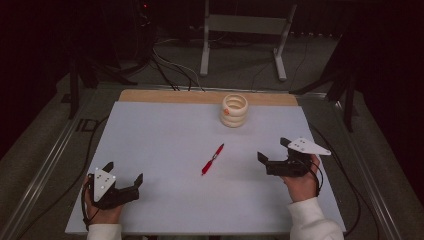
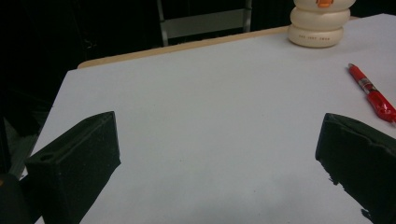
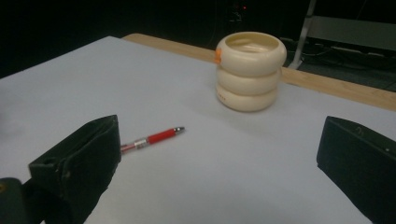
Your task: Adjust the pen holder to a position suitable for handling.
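1. My left claw (image 1: 125, 172) rests near the table's near-left corner, jaws spread wide with nothing between them.
2. My right claw (image 1: 271, 150) sits at the right side of the table (image 1: 160, 130), jaws likewise released and empty; its grey three-cornered plate tops it.
3. The red pen (image 1: 213, 159) lies flat on the white tabletop between my two claws, nearer the right one, its tip aimed toward the far edge. Neither claw touches it.
4. From the right gripper view, the pen (image 3: 156, 137) pokes out just past my left-hand jaw, bare table between it and me.
5. From the left gripper view, the pen (image 2: 372, 93) lies off to the right, above my right-hand jaw.
6. A cream holder of three stacked rings (image 1: 234, 110) stands upright near the far edge, well apart from the pen, with a small orange mark on its top ring.
7. Its bottom ring carries a row of small print, too small to read.
8. Beyond the table, a grey metal stand (image 1: 245, 30) and cables (image 1: 170, 67) lie on the floor.
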`<state>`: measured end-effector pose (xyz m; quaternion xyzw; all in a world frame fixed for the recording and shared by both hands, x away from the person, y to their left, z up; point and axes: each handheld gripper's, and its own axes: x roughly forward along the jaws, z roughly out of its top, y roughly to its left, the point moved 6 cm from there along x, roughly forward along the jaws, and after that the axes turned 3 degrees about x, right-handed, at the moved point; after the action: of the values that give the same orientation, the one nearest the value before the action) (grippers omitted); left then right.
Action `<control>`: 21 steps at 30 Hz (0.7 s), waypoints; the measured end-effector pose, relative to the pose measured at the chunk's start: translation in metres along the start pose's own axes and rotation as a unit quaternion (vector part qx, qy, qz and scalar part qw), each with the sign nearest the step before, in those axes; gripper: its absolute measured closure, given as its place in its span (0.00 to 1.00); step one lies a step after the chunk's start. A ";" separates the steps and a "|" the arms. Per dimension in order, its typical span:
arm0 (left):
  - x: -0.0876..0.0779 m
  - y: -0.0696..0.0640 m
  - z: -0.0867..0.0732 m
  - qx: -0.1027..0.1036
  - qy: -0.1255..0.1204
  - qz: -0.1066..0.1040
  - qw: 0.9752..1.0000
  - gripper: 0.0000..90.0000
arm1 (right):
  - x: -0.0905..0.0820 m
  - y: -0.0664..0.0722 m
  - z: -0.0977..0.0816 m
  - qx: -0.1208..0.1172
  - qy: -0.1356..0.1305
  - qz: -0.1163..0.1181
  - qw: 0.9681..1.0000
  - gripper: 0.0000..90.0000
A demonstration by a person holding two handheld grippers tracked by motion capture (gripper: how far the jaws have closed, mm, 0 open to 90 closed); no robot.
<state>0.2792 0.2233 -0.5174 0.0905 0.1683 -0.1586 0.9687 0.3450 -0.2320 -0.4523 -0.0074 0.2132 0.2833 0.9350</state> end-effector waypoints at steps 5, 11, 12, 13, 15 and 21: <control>-0.001 0.000 0.000 0.001 -0.002 0.001 1.000 0.00 | 0.010 0.003 0.014 -0.002 0.004 0.001 1.000 0.00; 0.000 -0.001 0.000 0.000 -0.001 0.001 1.000 0.00 | 0.022 0.008 0.034 -0.004 0.001 0.004 1.000 0.00; 0.000 -0.001 0.000 0.000 0.000 0.001 1.000 0.00 | 0.022 0.008 0.034 -0.004 0.001 0.004 1.000 0.00; 0.000 -0.001 0.000 0.000 -0.001 0.001 1.000 0.00 | 0.024 0.008 0.037 -0.005 0.000 0.004 1.000 0.00; 0.000 -0.001 0.000 0.000 -0.001 0.001 1.000 0.00 | 0.030 0.011 0.045 -0.006 -0.001 0.006 1.000 0.00; 0.000 -0.001 0.000 -0.001 0.000 0.001 1.000 0.00 | 0.042 0.011 0.057 -0.007 -0.001 0.004 1.000 0.00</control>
<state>0.2790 0.2227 -0.5177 0.0893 0.1680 -0.1569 0.9691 0.3930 -0.1926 -0.4168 -0.0126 0.2100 0.2887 0.9340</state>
